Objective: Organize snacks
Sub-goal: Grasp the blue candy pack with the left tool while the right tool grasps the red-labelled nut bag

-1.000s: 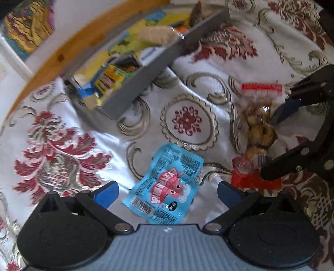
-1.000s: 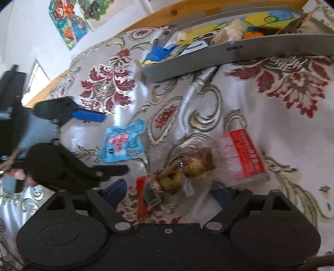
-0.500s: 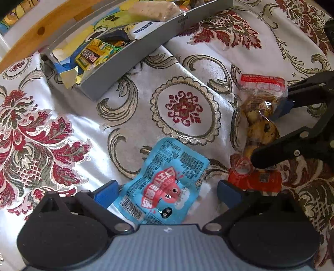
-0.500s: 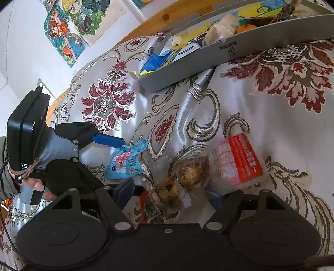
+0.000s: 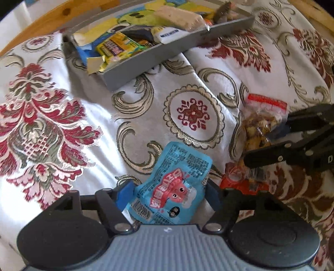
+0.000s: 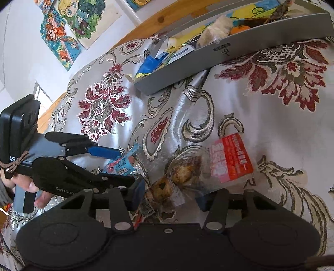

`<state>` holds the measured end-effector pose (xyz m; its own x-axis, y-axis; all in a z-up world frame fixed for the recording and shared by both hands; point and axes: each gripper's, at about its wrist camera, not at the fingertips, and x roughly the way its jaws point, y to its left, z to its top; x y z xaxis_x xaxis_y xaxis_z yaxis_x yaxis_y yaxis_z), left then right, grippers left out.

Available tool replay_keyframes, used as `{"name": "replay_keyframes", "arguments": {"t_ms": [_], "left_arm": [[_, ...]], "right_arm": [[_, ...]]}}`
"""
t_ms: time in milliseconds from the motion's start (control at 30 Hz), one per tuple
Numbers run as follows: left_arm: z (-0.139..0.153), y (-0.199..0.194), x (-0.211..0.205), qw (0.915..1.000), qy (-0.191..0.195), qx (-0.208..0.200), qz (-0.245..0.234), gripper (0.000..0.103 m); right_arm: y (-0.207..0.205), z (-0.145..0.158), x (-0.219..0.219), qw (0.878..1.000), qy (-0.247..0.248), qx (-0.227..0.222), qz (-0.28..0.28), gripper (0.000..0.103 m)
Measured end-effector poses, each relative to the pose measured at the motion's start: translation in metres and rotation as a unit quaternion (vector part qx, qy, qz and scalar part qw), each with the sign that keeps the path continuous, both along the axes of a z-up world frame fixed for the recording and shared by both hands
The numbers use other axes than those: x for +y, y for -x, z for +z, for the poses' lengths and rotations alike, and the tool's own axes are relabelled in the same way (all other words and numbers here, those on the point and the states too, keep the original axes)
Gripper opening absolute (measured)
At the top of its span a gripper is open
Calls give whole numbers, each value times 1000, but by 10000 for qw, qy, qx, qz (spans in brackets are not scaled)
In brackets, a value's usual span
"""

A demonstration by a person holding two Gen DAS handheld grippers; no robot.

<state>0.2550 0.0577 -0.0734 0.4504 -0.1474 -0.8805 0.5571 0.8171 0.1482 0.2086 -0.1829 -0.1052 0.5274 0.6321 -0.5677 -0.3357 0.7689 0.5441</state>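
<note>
A blue snack packet (image 5: 175, 181) with a pink cartoon face lies on the patterned tablecloth. My left gripper (image 5: 169, 195) is shut on its near end, one blue pad at each side. In the right wrist view the same packet (image 6: 121, 164) stands crumpled between the left gripper's (image 6: 125, 166) fingers. A clear bag of brown snacks (image 6: 183, 171) with a red label (image 6: 229, 158) lies to its right. My right gripper (image 6: 170, 197) is shut on that bag's near end. The left wrist view shows the bag (image 5: 256, 123) pinched by the right gripper (image 5: 257, 148).
A long grey tray (image 5: 146, 60) holding several snack packets sits at the far side of the table, also seen as the grey tray (image 6: 229, 56). A wooden table edge (image 5: 52, 18) runs behind it. A hand (image 6: 31, 185) holds the left gripper. Posters (image 6: 62, 31) hang on the wall.
Both grippers moved forward over their snacks and their fingers drew together. The left now pinches the blue packet, the right the clear bag; the packet has crumpled upward.
</note>
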Motion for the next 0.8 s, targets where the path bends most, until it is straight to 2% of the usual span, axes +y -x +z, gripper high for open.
{"name": "replay_keyframes", "arguments": {"t_ms": [33,100,200,433,600,700,800], "left_arm": [[2,4,-1,9999,0,-108,76,70],[7,18,-7,9994,62,-277,201,49],[10,29,-13,9972,144,-530,506,46],[9,46,-26,9863,-133,-1210,1117,38],[17,59,-21,9765,-84,-1573,1468,33],[23,67,-23,9711,-42,-1816,1545,25],[29,72,-29,9696,-19,-1896,1544,19]], "right_arm": [[1,0,0,10000,-10,-20,7,49],[1,1,1,10000,-4,-57,17,49],[-1,-3,3,10000,-54,-8,12,49],[-1,-5,5,9999,-76,-76,-28,48],[4,0,6,9996,-19,-270,-35,39],[8,5,6,9992,-12,-395,-21,35],[12,10,7,9985,40,-552,28,32]]}}
